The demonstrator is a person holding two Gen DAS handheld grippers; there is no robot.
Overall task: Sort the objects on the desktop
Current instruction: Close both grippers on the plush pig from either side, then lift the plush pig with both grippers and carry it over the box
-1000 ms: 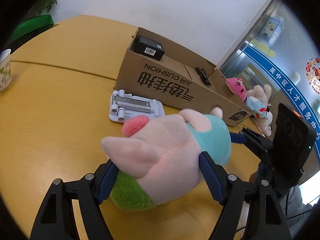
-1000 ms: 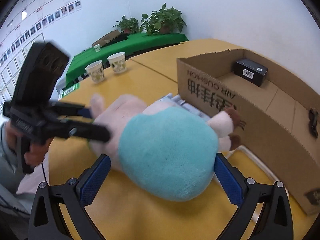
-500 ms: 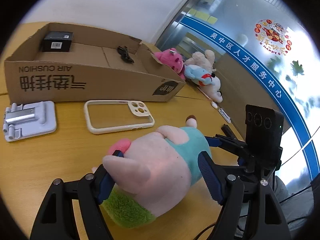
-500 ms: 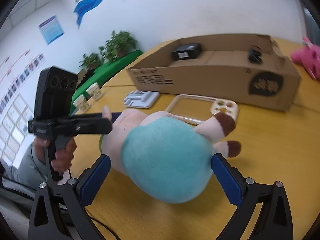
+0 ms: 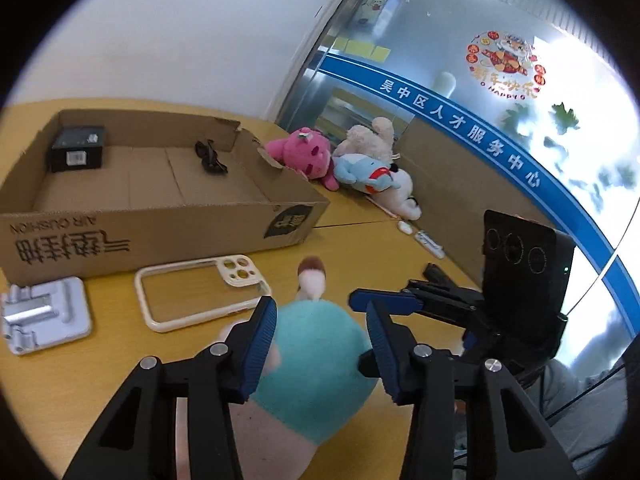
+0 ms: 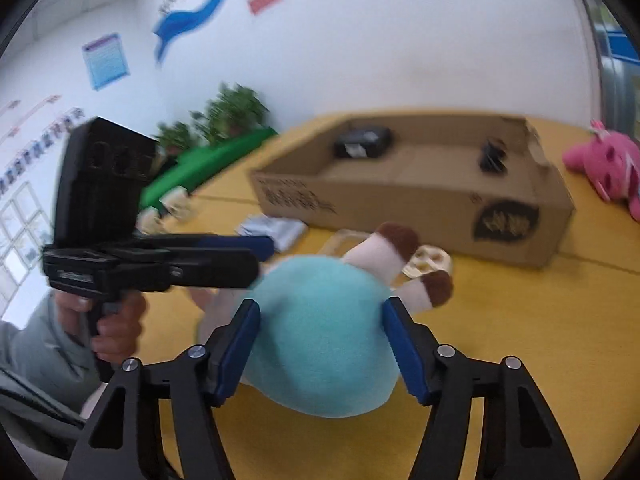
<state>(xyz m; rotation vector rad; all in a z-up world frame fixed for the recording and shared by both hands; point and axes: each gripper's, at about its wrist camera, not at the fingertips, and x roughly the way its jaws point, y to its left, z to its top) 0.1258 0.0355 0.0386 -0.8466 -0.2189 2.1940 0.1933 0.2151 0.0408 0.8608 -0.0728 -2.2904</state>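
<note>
- Plush (image 5: 316, 364) with teal body, pink head end and brown-tipped feet is held between both grippers above the yellow table (image 5: 360, 240).
- Right gripper (image 6: 320, 344): blue pads pressed on both sides of the teal body, clamped on the plush (image 6: 320, 332).
- Left gripper (image 5: 320, 344): pads sit on either side of the plush; left pad looks to be touching it. A real squeeze can't be told from either view.
- From the right wrist the left gripper (image 6: 228, 248) comes in side-on from the left, fingers pointing at the plush's head end; a hand (image 6: 116, 324) holds its handle.
- From the left wrist the right gripper (image 5: 384, 300) reaches in from the right, behind the plush.
- Cardboard box (image 5: 160, 216) lies on the table beyond the plush, open top; inside it a black box (image 5: 76, 148) at the left end and a small black item (image 5: 210, 156) further right.
- Clear phone case (image 5: 200, 292) lies flat just in front of the box, white stand (image 5: 44, 316) beside it to the left.
- Pink toy (image 5: 308, 156) and other stuffed toys (image 5: 372, 168) are piled past the box's right end, against the wall.
- Right wrist view is motion-blurred; green plants (image 6: 228, 112) in the background.
</note>
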